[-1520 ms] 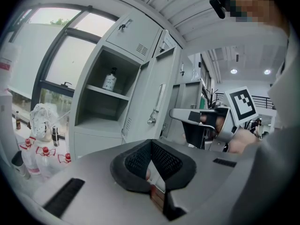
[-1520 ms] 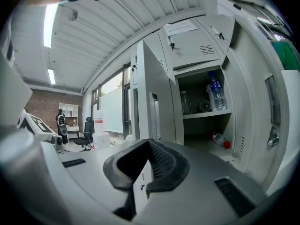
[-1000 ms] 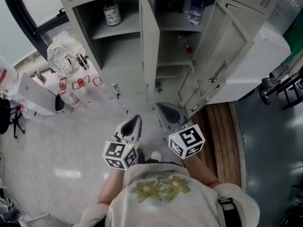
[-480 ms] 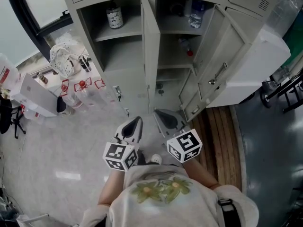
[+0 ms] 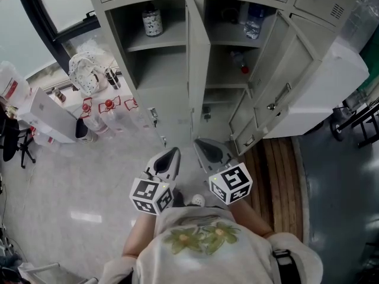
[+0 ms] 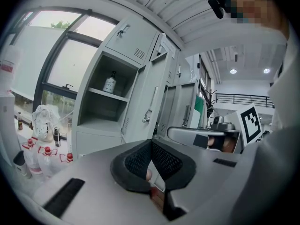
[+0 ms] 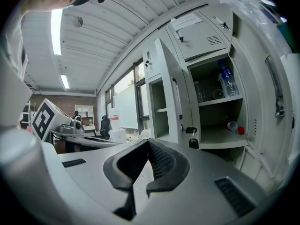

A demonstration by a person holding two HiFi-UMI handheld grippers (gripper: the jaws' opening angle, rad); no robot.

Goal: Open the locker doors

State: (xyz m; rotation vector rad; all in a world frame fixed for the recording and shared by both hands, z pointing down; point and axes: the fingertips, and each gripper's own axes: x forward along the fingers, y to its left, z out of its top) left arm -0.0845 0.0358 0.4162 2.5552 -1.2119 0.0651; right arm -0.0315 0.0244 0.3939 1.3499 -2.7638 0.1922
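Left tongs [image 5: 169, 155], right tongs [image 5: 204, 147]: both pressed together, empty, side by side. Locker doors [image 5: 198, 58]: beyond the tongs, two upper ones standing open. Inside: bottle [image 5: 152, 20] in left compartment, water bottle [image 5: 253, 16] in right.

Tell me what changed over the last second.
Only the head view drifted: the lockers sit slightly further right and lower in frame. Nothing was taken hold of or let go. The left gripper and right gripper stayed shut and empty; the locker doors stayed open.
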